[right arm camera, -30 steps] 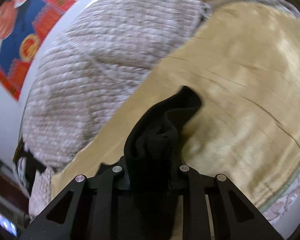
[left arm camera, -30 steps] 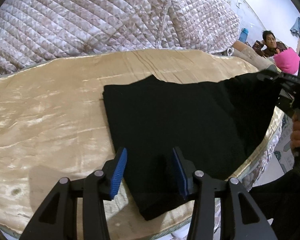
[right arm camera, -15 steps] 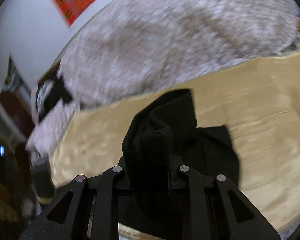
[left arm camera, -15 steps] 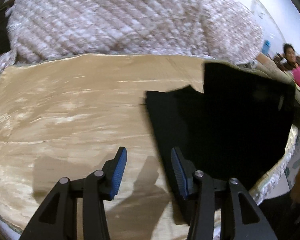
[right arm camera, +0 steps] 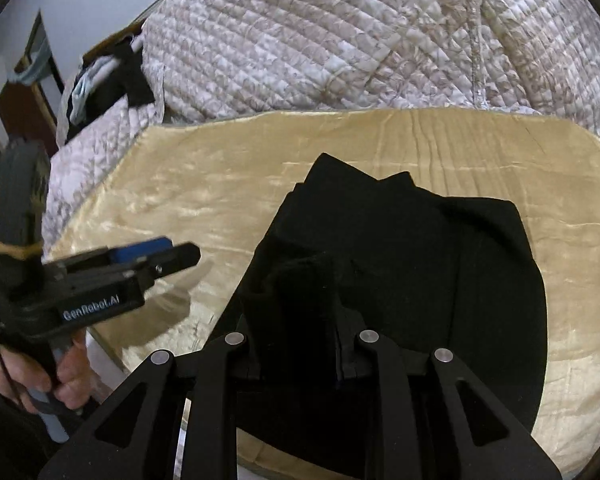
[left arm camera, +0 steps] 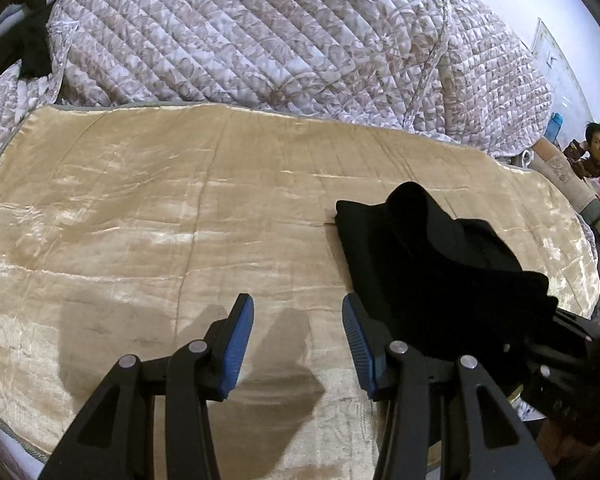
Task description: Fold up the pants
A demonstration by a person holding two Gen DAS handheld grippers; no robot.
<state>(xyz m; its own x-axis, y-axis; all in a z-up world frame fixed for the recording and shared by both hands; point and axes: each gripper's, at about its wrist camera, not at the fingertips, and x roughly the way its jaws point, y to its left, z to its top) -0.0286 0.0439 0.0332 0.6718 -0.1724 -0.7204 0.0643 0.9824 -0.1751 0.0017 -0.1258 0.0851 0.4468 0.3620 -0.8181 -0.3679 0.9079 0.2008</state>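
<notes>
As seen from the left wrist: left gripper (left arm camera: 298,344), blue pads spread, nothing between them, over a gold satin cover (left arm camera: 140,240). Black pants (left arm camera: 432,264), partly folded, lie just right of it; quilted comforter (left arm camera: 280,32) behind.

Right wrist: right gripper (right arm camera: 298,320), jaws pinching a bunched fold of the pants (right arm camera: 420,248), the rest spread on the cover (right arm camera: 188,192). A hand (right arm camera: 32,376) holds the left gripper (right arm camera: 168,254) at left.

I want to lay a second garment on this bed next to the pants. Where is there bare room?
The gold blanket is bare left of the black pants, from the quilted comforter down to the near edge. The open left gripper hangs over that stretch. The right side is crowded: the pants fill it, pinched in the right gripper, with only a thin strip beyond them.
</notes>
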